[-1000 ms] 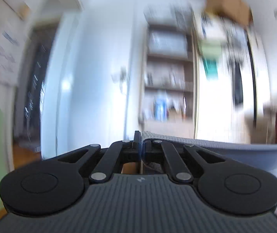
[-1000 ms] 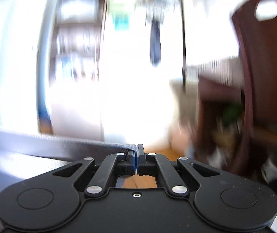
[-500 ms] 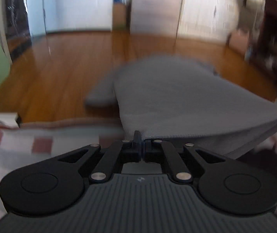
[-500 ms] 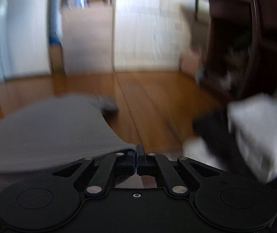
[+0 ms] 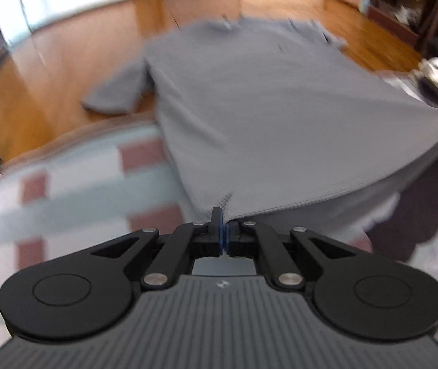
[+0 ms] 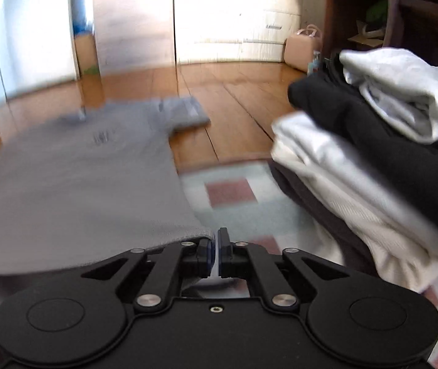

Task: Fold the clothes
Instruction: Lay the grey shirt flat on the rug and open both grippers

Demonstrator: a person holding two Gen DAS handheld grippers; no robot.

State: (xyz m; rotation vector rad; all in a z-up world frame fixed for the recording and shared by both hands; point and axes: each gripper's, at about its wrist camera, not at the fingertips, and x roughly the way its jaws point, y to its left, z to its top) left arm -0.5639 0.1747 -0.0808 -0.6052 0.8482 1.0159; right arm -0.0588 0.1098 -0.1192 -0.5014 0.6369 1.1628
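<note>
Grey T-shirt (image 5: 249,98) hem clenched in both grippers' fingers, far sleeve (image 6: 185,113) blurred

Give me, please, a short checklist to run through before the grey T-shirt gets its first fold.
1. Left gripper pinches the grey T-shirt hem: ok.
2. Right gripper grips its hem corner: cannot tell, a small gap shows between the jaws.
3. Shirt spread flat: ok, though blurred.
4. Both sleeves laid out: left sleeve and right sleeve ok.
5. Clothes pile clear of the shirt: ok.
6. Checked cloth lies under the near part: ok.
</note>
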